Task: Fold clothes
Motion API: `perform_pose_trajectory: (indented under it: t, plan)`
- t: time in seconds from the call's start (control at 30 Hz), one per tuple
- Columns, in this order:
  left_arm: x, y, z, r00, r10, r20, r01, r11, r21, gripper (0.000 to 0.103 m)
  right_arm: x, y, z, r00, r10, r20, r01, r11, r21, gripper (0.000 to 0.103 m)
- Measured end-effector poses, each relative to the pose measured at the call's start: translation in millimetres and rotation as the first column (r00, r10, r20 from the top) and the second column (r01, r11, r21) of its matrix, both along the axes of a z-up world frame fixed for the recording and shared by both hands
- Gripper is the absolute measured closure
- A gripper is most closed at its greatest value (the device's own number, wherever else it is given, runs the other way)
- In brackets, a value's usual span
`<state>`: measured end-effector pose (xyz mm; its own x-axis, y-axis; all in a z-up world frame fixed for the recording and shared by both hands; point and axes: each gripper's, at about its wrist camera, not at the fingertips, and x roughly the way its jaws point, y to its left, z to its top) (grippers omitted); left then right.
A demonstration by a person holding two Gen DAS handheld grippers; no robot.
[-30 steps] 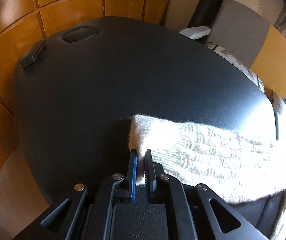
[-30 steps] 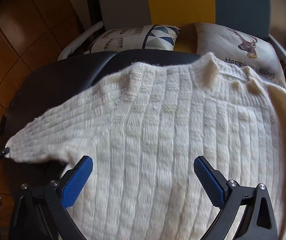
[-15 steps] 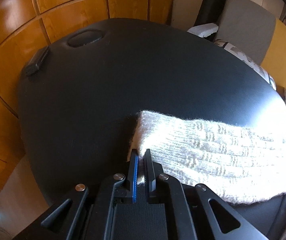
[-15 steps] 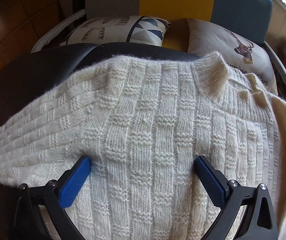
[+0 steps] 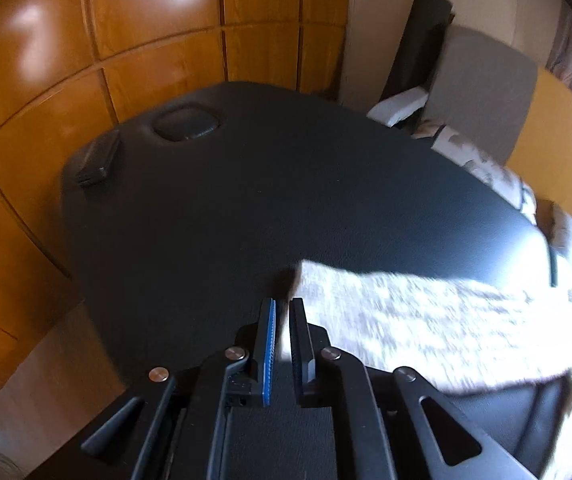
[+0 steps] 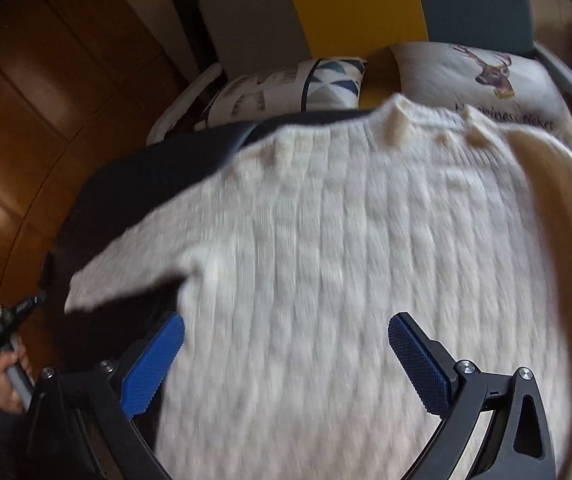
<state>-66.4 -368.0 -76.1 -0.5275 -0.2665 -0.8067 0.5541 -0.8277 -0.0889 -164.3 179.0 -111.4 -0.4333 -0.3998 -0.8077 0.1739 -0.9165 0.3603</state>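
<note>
My left tool point(image 5: 281, 308) sat nearly closed with the sleeve cuff point(image 5: 306, 280) just ahead of its tips; my right tool point(image 6: 286, 340) was spread wide over the cream sweater point(image 6: 346, 240) lying on the black worktop point(image 5: 245, 200).

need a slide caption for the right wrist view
Open right claw over a cream knit sweater spread on a black padded table, two cushions behind.

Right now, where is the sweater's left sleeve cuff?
In the left wrist view the sleeve cuff lies on the black padded table, just ahead and right of the left gripper, apparently released.
</note>
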Motion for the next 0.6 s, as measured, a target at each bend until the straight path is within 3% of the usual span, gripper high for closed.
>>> perform_pose_trajectory:
  t: [0.07, 0.13, 0.2, 0.3, 0.37, 0.43, 0.53, 0.6]
  plan:
    - [24.9, 18.1, 6.3, 0.992, -0.087, -0.087, 0.102, 0.98, 0.174, 0.097, 40.4, 19.4, -5.0, 1.0, -0.003, 0.019, 0.003, 1.0, -0.015, 0.0]
    - [44.2, 62.5, 5.6, 0.968, -0.224, -0.115, 0.247, 0.936, 0.252, 0.097, 74.3, 37.5, -12.1, 0.999, -0.026, 0.042, 0.027, 0.999, -0.028, 0.0]
    - [62.8, 110.0, 4.1, 0.922, -0.361, -0.143, 0.388, 0.867, 0.312, 0.097, 95.2, 53.6, -19.5, 0.997, -0.056, 0.062, 0.056, 0.998, -0.005, 0.0]
    - [87.1, 182.2, 0.6, 0.813, -0.551, -0.189, 0.578, 0.722, 0.38, 0.093, 120.0, 79.2, -31.5, 0.988, -0.129, 0.089, 0.129, 0.992, 0.006, 0.0]
    - [92.6, 215.8, -7.2, 0.765, -0.616, -0.187, 0.631, 0.658, 0.412, 0.088, 128.6, 90.8, -39.3, 0.979, -0.173, 0.106, 0.173, 0.985, 0.008, 0.0]
    - [95.1, 240.6, -19.7, 0.734, -0.657, -0.174, 0.648, 0.599, 0.47, 0.081, 136.3, 99.7, -47.4, 0.969, -0.216, 0.121, 0.215, 0.976, 0.018, 0.0]
    - [96.4, 258.6, -30.4, 0.713, -0.69, -0.125, 0.663, 0.605, 0.44, 0.076, 145.2, 101.5, -50.5, 0.967, -0.23, 0.11, 0.23, 0.973, 0.012, 0.0]
    - [91.4, 264.4, -41.7, 0.71, -0.695, -0.108, 0.654, 0.595, 0.467, 0.073, 150.6, 100.6, -51.0, 0.968, -0.23, 0.097, 0.231, 0.973, 0.003, 0.0]
